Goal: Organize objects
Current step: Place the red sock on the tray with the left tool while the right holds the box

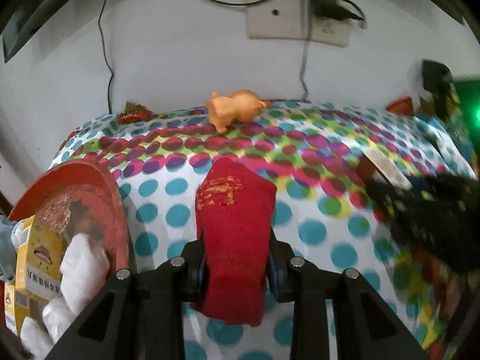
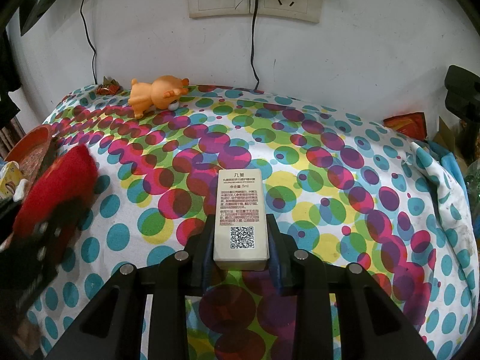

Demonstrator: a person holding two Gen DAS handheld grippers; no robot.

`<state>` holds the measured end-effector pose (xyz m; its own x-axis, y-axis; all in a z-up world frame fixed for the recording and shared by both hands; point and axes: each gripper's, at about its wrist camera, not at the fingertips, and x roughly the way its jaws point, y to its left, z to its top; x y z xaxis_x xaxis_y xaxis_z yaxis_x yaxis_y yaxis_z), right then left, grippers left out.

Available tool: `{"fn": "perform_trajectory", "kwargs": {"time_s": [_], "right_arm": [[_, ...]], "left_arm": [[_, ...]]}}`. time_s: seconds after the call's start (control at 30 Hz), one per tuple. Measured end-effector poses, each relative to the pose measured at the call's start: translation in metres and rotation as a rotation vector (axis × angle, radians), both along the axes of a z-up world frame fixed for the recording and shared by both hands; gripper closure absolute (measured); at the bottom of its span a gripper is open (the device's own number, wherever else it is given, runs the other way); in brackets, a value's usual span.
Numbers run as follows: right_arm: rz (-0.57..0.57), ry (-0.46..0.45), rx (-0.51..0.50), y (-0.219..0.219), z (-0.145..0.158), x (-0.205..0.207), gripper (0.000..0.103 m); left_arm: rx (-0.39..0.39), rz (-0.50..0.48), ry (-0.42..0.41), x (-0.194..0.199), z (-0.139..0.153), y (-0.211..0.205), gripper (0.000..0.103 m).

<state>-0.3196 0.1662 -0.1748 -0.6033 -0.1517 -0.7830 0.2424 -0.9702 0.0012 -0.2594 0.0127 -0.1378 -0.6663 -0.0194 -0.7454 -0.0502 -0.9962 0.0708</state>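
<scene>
- Your left gripper (image 1: pixel 237 258) is clamped on the red sock (image 1: pixel 237 225), folded into a thick wad and held off the polka-dot tablecloth (image 1: pixel 315 234). Judged soft, light and compressible: the free ends droop past the jaws. Hold it at mid-length as you do now; it looks unlikely to slip but may unfold.
- Left gripper is tilted downward over the near-left part of the table, just beside the red tray (image 1: pixel 99 180) that holds a yellow carton (image 1: pixel 36 258).
- Your right gripper (image 2: pixel 240 240) is closed on the small white box (image 2: pixel 240 216), QR label up. Judged stiff, light, smooth-sided, thin card: squeeze the long sides gently.
- Right gripper is angled down at the table's middle, box clear of the cloth.
- Orange toy pig (image 2: pixel 159 93) lies at the far edge.
</scene>
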Motion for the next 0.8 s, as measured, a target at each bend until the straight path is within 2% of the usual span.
{"fn": "perform_trajectory", "kwargs": {"time_s": [0.2,0.33,0.57,0.7,0.8], "right_arm": [[-0.002,0.000,-0.001,0.000,0.000,0.000,0.073],[-0.003,0.000,0.001,0.000,0.000,0.000,0.073],[-0.005,0.001,0.005,-0.001,0.000,0.001,0.073],[-0.006,0.000,0.003,-0.001,0.000,0.001,0.073],[-0.007,0.000,0.003,-0.001,0.000,0.001,0.073]], "left_arm": [[-0.067,-0.034,0.005,0.034,-0.001,0.003,0.072],[-0.040,-0.026,0.020,0.053,0.004,-0.002,0.072],[-0.076,-0.051,0.062,0.086,0.021,0.000,0.072],[-0.033,-0.053,0.047,0.100,0.028,-0.005,0.072],[-0.037,-0.049,0.044,0.112,0.032,-0.012,0.072]]}}
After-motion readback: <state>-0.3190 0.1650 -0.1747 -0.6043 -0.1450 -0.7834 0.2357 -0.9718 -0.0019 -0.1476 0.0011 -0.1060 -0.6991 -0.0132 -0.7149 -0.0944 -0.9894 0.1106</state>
